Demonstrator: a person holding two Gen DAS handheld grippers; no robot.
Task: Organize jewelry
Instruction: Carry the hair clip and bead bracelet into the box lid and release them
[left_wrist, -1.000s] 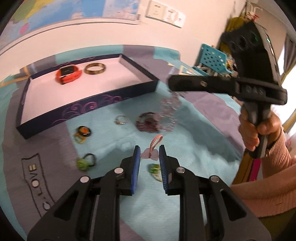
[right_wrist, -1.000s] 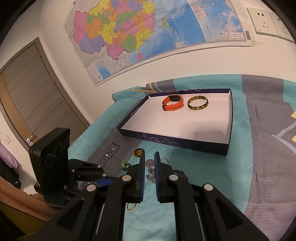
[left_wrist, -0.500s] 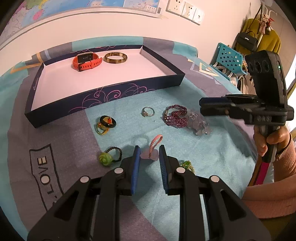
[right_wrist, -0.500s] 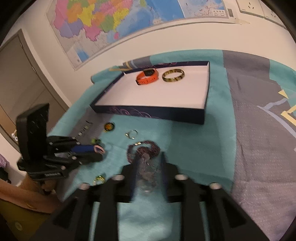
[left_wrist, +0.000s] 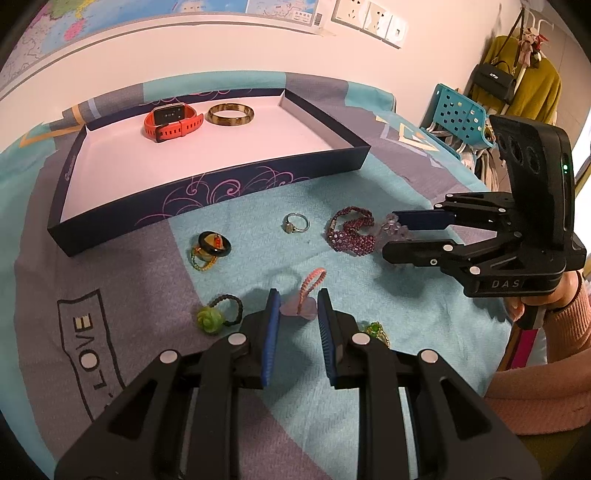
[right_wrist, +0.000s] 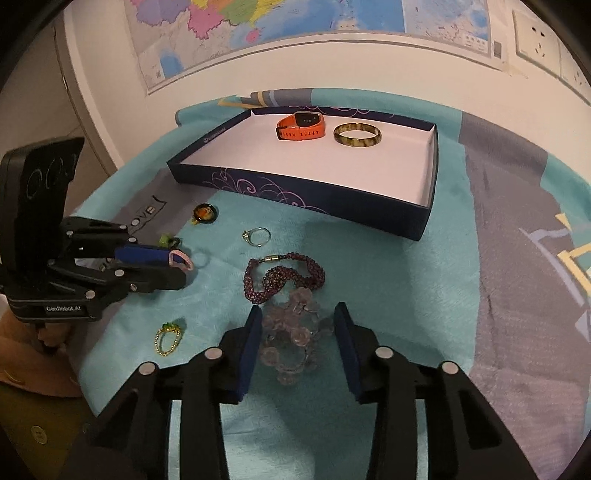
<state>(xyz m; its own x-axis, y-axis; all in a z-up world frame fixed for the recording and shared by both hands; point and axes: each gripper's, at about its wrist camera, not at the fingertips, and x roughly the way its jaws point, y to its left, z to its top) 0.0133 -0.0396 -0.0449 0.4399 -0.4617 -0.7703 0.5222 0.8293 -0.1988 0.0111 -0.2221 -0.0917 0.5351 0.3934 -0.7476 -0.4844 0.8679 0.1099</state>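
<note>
My right gripper (right_wrist: 299, 325) sits low over the teal blanket (right_wrist: 388, 266), its jaws spread on either side of a pale crystal bracelet (right_wrist: 291, 332); they have just been narrowing, and the pads do not press on the beads. The bracelet lies on the cloth, touching the dark purple bead bracelet (right_wrist: 284, 277) just beyond it. My left gripper (left_wrist: 297, 314) pinches a pink heart charm (left_wrist: 300, 308) by its cord loop, held just above the blanket. Loose on the cloth around them: a silver ring (left_wrist: 295, 223), a black disc pendant (left_wrist: 214, 243), a green rose on a black cord (left_wrist: 212, 319) and a gold-and-green piece (right_wrist: 168, 336). Behind, the navy tray (left_wrist: 207, 192) holds an orange watch (left_wrist: 171, 120) and a tortoiseshell bangle (left_wrist: 231, 114) side by side at its far end. A pink sleeve (left_wrist: 554, 332) shows at right.
</note>
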